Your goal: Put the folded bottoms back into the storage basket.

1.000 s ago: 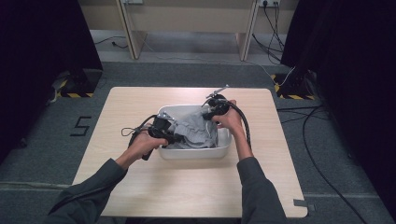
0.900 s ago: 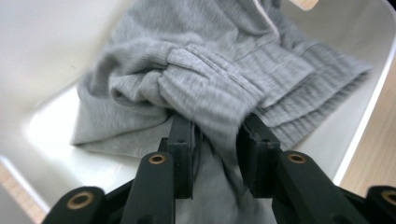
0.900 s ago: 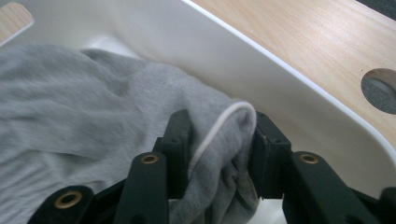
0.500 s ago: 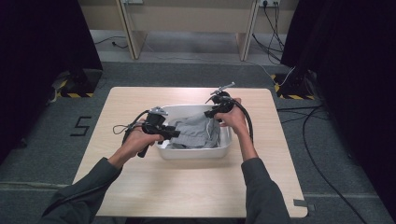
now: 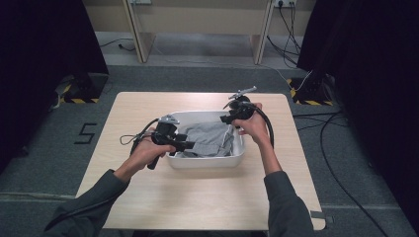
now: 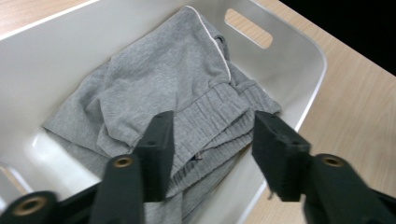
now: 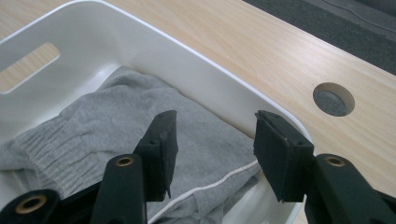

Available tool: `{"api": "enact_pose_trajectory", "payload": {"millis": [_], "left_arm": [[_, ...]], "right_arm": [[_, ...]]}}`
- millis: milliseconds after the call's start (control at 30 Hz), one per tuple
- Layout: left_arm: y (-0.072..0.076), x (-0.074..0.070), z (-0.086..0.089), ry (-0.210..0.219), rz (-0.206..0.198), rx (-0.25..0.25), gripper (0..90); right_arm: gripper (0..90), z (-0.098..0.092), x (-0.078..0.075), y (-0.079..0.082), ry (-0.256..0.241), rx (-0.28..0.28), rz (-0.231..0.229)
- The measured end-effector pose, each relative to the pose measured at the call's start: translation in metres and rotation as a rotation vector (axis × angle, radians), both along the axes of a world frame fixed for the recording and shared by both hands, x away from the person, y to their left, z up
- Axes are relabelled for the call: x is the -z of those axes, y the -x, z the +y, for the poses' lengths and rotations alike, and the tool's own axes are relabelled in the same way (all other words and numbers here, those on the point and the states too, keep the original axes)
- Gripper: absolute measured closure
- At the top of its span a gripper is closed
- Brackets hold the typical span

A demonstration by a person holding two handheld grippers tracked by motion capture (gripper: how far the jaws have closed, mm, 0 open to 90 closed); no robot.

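A grey knit garment (image 5: 210, 139) (image 6: 182, 88) (image 7: 121, 135) with ribbed cuffs and a white piped edge lies folded inside a white plastic bin (image 5: 207, 161) (image 6: 299, 60) (image 7: 154, 46) at the middle of the wooden table. My left gripper (image 5: 189, 145) (image 6: 212, 149) hovers over the bin's left end, jaws open, nothing between them. At the bin's right rim my right gripper (image 5: 224, 119) (image 7: 215, 149) is held above the cloth, also open and empty.
The wooden table (image 5: 207, 197) has bare room in front of the bin and at both sides. A round cable hole (image 7: 333, 99) sits in the tabletop near the bin. Black cables (image 5: 133, 138) trail from both grippers. Dark curtains flank the floor.
Both grippers have risen slightly and drawn apart from the garment; the left hand has pulled back toward the bin's left rim. The garment lies settled in the bin.
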State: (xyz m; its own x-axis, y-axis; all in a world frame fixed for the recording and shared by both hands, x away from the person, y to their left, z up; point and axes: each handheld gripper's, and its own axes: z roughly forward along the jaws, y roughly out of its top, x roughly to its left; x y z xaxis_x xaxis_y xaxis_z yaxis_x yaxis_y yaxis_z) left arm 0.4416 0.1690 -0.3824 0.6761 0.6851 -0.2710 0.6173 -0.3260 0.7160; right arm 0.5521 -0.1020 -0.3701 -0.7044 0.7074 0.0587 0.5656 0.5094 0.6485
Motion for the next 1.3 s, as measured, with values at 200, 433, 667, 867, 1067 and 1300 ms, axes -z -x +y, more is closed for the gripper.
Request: {"api": "enact_pose_trajectory", "payload": {"millis": [200,433,667,867,1067,1300], "left_arm": [[0.003,-0.003,0.002,0.030,0.006,-0.020,36.0],[0.003,-0.004,0.008,0.035,0.016,-0.034,30.5],[0.008,-0.005,0.017,0.027,0.016,-0.043,22.9],[0.015,-0.005,0.020,0.029,0.015,-0.027,22.8],[0.023,-0.009,0.025,0.043,0.007,-0.019,22.8],[0.032,-0.013,0.028,0.051,-0.004,-0.009,22.8]], "right_arm": [[46.2,0.001,-0.004,0.010,-0.009,-0.024,-0.020],[41.8,0.001,-0.008,0.018,-0.021,-0.016,-0.032],[38.7,0.006,-0.012,0.034,-0.043,-0.038,-0.051],[38.4,0.006,-0.011,0.046,-0.051,-0.050,-0.068],[38.3,0.000,-0.012,0.057,-0.061,-0.060,-0.083],[38.3,-0.007,-0.016,0.071,-0.074,-0.073,-0.094]]}}
